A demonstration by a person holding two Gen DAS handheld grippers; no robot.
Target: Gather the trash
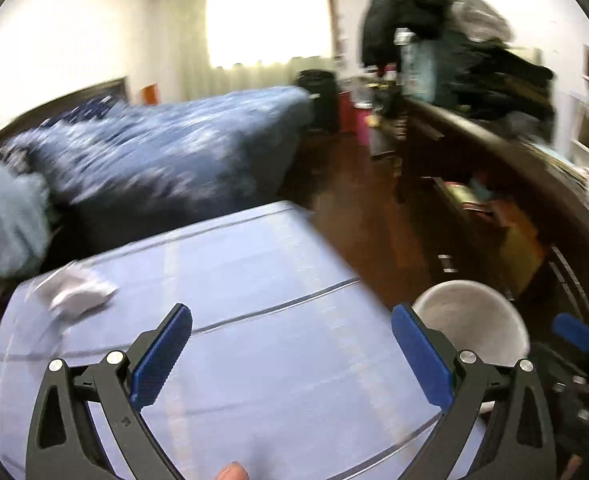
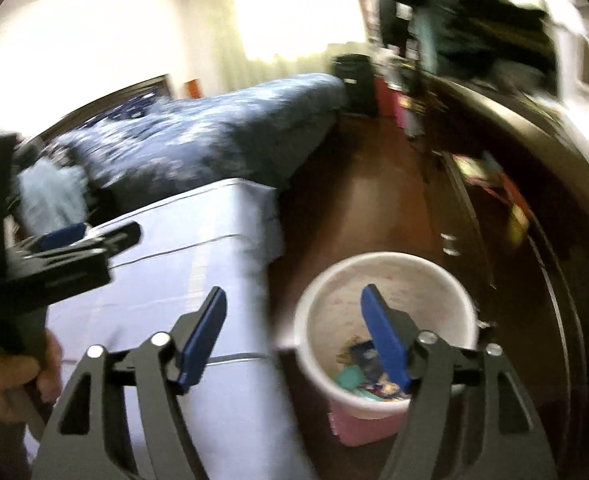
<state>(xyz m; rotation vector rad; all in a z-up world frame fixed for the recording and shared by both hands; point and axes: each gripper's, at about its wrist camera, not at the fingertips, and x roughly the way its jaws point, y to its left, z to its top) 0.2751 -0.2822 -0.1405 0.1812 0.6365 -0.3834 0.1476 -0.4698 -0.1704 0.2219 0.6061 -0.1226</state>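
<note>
Both claws gape empty, the left gripper (image 1: 292, 330) over the near part of the pale blue table (image 1: 254, 264) and the right gripper (image 2: 294, 320) at its right edge above the white bin (image 2: 386, 276) holding wrappers, while crumpled white paper (image 1: 76, 292) lies at the table's far left corner.

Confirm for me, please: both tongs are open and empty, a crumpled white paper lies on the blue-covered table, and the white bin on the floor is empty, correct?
Not quite: the white bin is not empty. The right wrist view shows colourful wrappers at its bottom. The rest holds: the left tongs and right tongs are open and empty, and the crumpled white paper lies on the blue-covered table.
</note>
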